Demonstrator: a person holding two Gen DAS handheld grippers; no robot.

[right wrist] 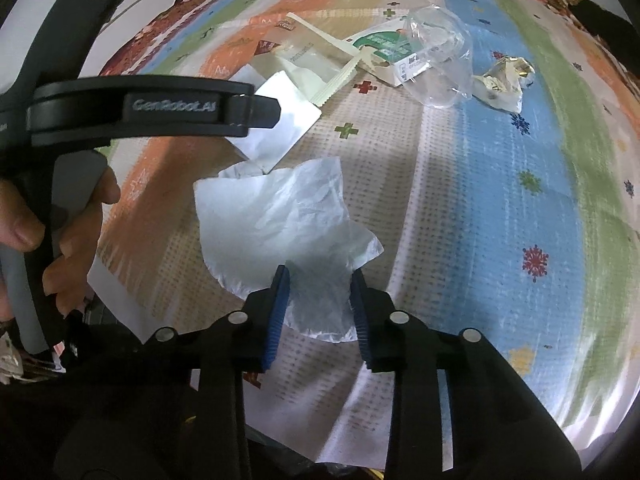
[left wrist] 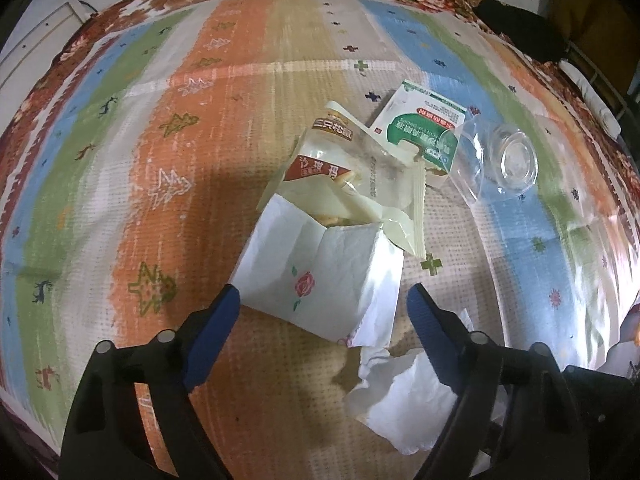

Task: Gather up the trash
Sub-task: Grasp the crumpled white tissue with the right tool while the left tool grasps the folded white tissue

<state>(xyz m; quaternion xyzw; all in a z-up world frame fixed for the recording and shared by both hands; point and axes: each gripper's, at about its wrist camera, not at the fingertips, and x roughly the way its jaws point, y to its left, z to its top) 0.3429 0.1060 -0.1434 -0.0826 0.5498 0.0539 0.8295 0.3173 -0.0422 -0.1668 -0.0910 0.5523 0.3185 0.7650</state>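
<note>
A folded white napkin with a printed rose (left wrist: 312, 256) lies on the striped bedspread (left wrist: 160, 160). My left gripper (left wrist: 324, 292) is open and straddles the napkin's near end, its blue pads apart from it. In the right wrist view a crumpled white tissue (right wrist: 272, 212) lies nearer, and my right gripper (right wrist: 320, 280) is shut on its near edge, the paper bunched between the pads. Behind the napkin are a torn snack wrapper (left wrist: 340, 168), a green and white carton (left wrist: 420, 128) and a clear plastic cup (left wrist: 508, 160) on its side.
A crumpled gold and white wrapper (right wrist: 504, 80) lies to the right of the cup. A hand (right wrist: 76, 224) holds the left gripper's handle at the left of the right wrist view. A dark object (left wrist: 520, 32) sits at the bedspread's far right edge.
</note>
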